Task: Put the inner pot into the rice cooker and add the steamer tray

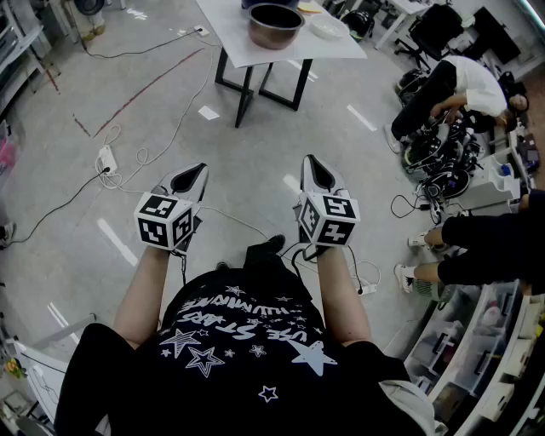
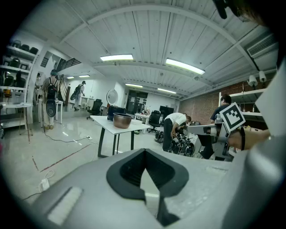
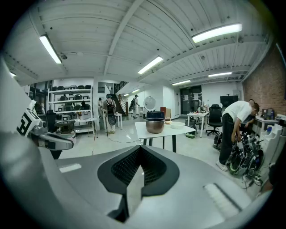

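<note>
A copper-brown inner pot stands on a white table far ahead of me, with a shallow white tray beside it on its right. The pot also shows small in the left gripper view and in the right gripper view, where a dark appliance stands just behind it. My left gripper and right gripper are held side by side over the bare floor, well short of the table. Both have their jaws together with nothing between them.
Cables and a power strip lie on the floor at the left. At the right a person in a white shirt bends over gear, and another person's legs reach in. Storage bins stand at the lower right. Shelving lines the far wall.
</note>
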The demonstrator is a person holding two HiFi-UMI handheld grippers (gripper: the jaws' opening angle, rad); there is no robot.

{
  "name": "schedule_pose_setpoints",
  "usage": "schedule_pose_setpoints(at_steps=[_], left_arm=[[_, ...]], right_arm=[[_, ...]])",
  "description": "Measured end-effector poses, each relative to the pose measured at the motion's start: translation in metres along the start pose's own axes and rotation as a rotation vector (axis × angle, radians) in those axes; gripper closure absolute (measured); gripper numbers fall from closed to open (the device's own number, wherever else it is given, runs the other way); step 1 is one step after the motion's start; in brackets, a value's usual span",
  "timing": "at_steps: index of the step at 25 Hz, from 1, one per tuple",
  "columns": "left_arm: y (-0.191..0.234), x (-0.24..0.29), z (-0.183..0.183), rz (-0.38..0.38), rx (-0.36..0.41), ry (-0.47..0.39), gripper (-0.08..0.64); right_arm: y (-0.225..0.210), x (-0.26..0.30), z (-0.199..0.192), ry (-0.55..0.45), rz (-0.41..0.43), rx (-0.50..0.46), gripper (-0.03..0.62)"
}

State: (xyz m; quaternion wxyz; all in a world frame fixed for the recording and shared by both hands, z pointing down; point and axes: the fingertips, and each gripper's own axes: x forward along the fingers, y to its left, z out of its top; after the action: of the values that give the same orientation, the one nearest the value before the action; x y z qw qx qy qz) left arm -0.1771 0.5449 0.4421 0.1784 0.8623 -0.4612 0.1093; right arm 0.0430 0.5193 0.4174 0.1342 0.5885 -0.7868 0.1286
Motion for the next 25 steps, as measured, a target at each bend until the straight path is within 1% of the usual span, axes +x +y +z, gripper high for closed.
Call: schedule_pose_setpoints(at_steps=[9, 12, 14, 16, 18, 22, 23, 24, 25], left_arm=[[0.001, -0.008, -0.002, -0.022, 0.004, -0.010, 0.554], [0.002, -0.010, -0.008, -0.005, 0.021, 0.002, 0.554], [0.005, -0.014, -0.016, 0.004, 0.010, 0.017, 0.554], [0.009, -0.019, -0.022, 0.009, -0.019, 0.027, 0.554], [0.012, -0.021, -0.021, 0.007, -0.036, 0.025, 0.554], [0.013, -0.017, -0.005, 0.002, -0.015, -0.020, 0.552], [0.014, -0.015, 0.000, 0.007, -0.009, -0.037, 0.551], [0.015, -0.013, 0.004, 0.011, -0.003, -0.050, 0.531], [0.016, -0.009, 0.007, 0.012, 0.003, -0.059, 0.483]], right_arm=[[0.013, -0.003, -0.013, 0.014, -0.003, 0.005, 0.566], [0.010, -0.002, -0.018, 0.026, -0.012, 0.014, 0.566], [0.011, -0.004, -0.019, 0.033, -0.012, 0.018, 0.566], [0.014, -0.006, -0.018, 0.033, -0.009, 0.007, 0.566], [0.017, -0.009, -0.013, 0.023, -0.009, -0.007, 0.566], [0.015, -0.010, -0.002, -0.033, -0.009, 0.008, 0.565], [0.015, -0.009, 0.001, -0.043, 0.001, 0.014, 0.560], [0.015, -0.007, 0.002, -0.046, 0.014, 0.017, 0.532], [0.015, -0.004, 0.002, -0.043, 0.027, 0.020, 0.464]])
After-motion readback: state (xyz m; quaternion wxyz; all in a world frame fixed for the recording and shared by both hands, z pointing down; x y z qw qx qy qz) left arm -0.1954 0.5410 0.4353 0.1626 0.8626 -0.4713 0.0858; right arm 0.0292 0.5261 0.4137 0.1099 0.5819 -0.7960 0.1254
